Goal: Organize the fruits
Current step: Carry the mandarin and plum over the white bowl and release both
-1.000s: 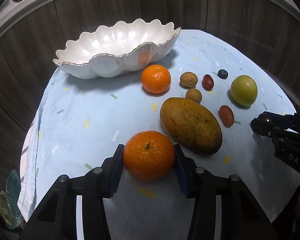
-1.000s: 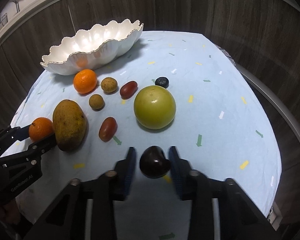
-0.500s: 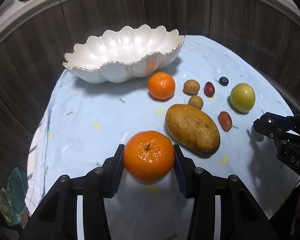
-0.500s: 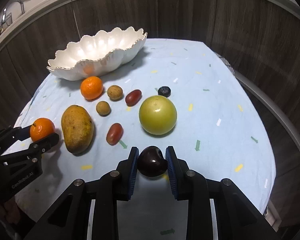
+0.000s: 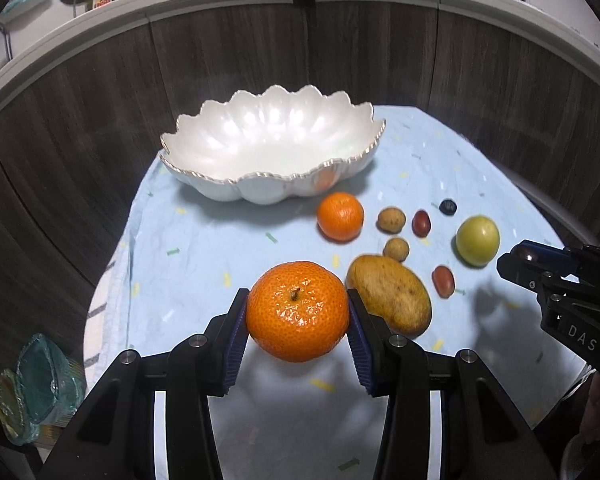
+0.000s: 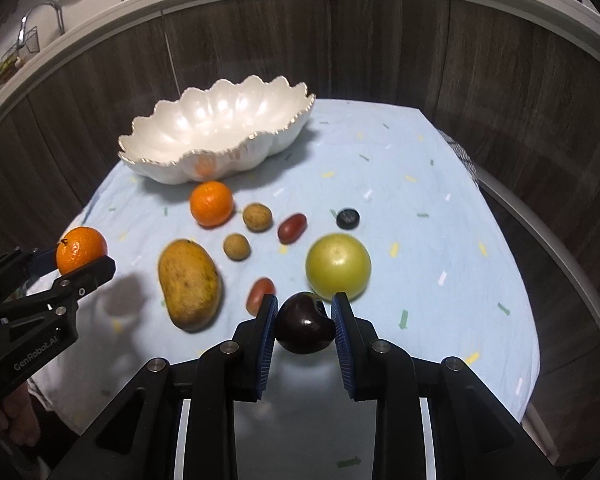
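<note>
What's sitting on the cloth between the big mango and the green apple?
One small red oval fruit, like a grape tomato, lies between the mango and the green apple. The right wrist view shows it best; the dark fruit in the right gripper hangs nearer the camera.

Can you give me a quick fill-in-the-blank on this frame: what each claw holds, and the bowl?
1. The left claw is shut on a ____ with its stem end showing.
2. The right claw grips a dark, glossy ____.
3. The scalloped white bowl holds ____ fruit so far.
4. On the cloth, the blueberry lies just beyond the ____ round fruit.

Missing words: mandarin; cherry; no; green
</note>
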`<move>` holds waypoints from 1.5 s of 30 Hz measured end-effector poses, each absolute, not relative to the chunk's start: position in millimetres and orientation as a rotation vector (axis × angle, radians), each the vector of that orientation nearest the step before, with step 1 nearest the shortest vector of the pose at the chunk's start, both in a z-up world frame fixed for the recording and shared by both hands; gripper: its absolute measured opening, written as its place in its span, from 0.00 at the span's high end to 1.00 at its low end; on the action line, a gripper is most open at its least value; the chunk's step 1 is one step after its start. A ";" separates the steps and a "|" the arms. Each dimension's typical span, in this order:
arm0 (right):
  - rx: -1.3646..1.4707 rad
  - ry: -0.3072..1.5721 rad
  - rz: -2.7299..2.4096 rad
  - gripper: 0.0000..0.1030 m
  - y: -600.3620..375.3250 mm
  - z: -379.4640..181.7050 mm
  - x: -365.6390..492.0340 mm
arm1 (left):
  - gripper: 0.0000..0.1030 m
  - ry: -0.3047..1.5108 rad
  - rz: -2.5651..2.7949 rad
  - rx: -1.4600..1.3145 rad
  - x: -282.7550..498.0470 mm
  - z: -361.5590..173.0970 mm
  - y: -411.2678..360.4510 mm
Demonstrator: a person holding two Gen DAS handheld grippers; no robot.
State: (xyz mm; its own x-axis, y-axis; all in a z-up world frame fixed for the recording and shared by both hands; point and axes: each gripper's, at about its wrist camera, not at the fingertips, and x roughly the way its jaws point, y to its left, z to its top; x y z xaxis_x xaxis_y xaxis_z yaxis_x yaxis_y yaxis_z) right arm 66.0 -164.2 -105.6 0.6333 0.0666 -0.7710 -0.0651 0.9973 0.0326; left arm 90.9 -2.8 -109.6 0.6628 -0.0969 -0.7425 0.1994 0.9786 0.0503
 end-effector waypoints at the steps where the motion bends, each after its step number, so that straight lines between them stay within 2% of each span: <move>1: 0.002 0.876 0.077 0.72 -163.7 -102.9 67.5 | 0.56 0.826 -0.166 0.129 91.9 -106.4 -1.6; 26: 0.013 0.754 0.164 0.72 -128.3 -37.9 152.3 | 0.56 0.754 -0.127 0.073 164.9 -44.3 35.4; 45: -0.014 0.831 0.173 0.72 -116.5 -42.0 227.9 | 0.56 0.811 -0.122 0.064 225.3 -52.3 46.6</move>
